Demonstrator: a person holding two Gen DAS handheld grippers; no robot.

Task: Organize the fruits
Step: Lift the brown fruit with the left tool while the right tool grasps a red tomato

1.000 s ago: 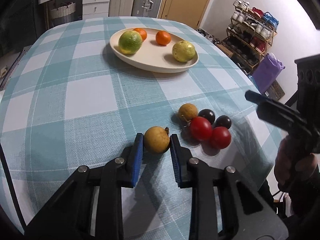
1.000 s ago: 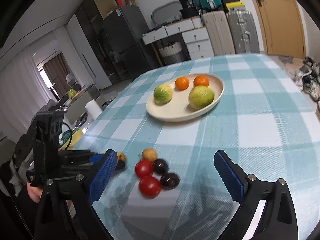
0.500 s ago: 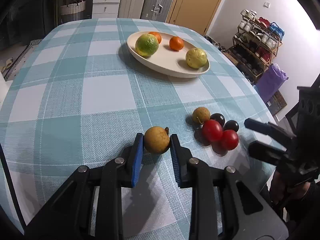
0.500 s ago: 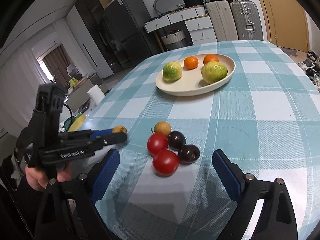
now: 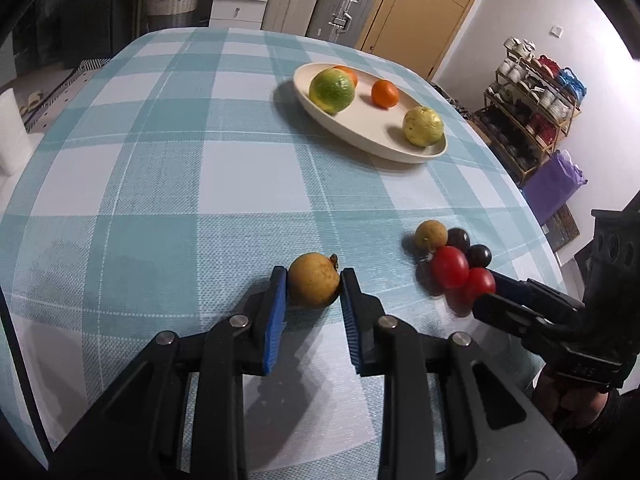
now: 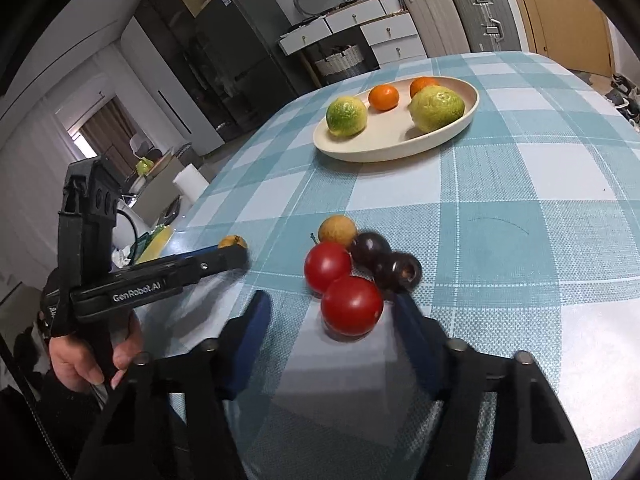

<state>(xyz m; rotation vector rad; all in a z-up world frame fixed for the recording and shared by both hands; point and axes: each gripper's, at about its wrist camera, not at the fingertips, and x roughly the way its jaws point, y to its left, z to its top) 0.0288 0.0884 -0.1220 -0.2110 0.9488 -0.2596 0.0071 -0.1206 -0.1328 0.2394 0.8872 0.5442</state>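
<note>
Left gripper (image 5: 314, 294) pinches a brown fruit (image 5: 313, 285); right gripper (image 6: 334, 312) is closing around a tomato (image 6: 351, 311), pads not touching.

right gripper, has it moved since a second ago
Yes. The right gripper has come in toward the fruit cluster: the near red tomato now sits between its closing jaws, and the plate looks nearer.

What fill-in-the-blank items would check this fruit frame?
The left gripper is shut on the round ___ fruit.
The oval cream plate holds ___ fruits.
The right gripper, jaws closing, has the nearest ___ tomato between its fingers.
Answers: brown; four; red
</note>
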